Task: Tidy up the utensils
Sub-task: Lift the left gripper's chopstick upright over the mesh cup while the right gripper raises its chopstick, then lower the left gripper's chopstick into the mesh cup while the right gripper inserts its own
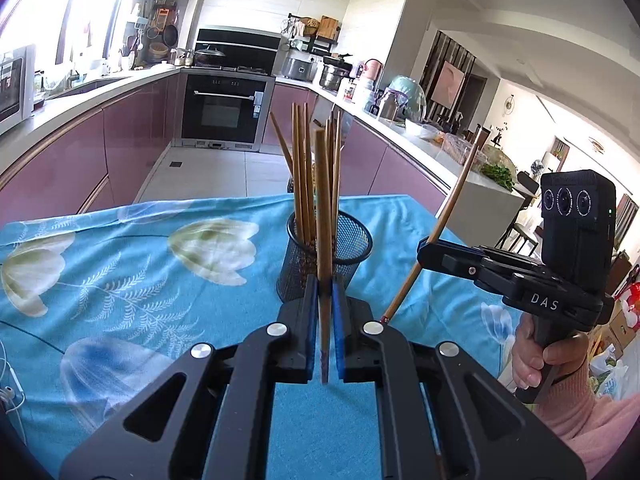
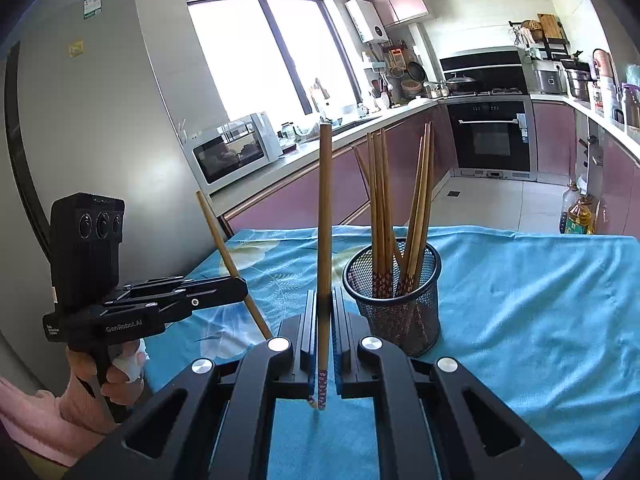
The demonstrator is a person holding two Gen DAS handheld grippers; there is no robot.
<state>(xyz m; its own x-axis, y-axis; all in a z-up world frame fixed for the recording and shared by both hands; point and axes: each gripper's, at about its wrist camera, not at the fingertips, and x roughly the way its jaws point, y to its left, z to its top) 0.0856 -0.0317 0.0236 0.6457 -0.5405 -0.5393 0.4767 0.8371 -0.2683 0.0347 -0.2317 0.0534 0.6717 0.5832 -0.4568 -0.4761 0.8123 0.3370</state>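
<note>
A black mesh cup [image 1: 325, 256] stands on the blue floral tablecloth [image 1: 120, 272] and holds several wooden chopsticks [image 1: 302, 168]. It also shows in the right wrist view [image 2: 394, 300]. My left gripper [image 1: 325, 292] is shut on one upright chopstick [image 1: 323, 216], just in front of the cup. My right gripper [image 2: 325, 308] is shut on another upright chopstick [image 2: 325, 216], left of the cup. Each gripper shows in the other's view, holding its chopstick tilted: the right one [image 1: 432, 248], the left one [image 2: 236, 288].
The table edge [image 1: 200, 200] lies beyond the cup, with kitchen floor, pink cabinets and an oven [image 1: 222, 108] behind. A white cable [image 1: 10, 384] lies at the cloth's left edge. An oil bottle [image 2: 580, 212] stands on the floor at right.
</note>
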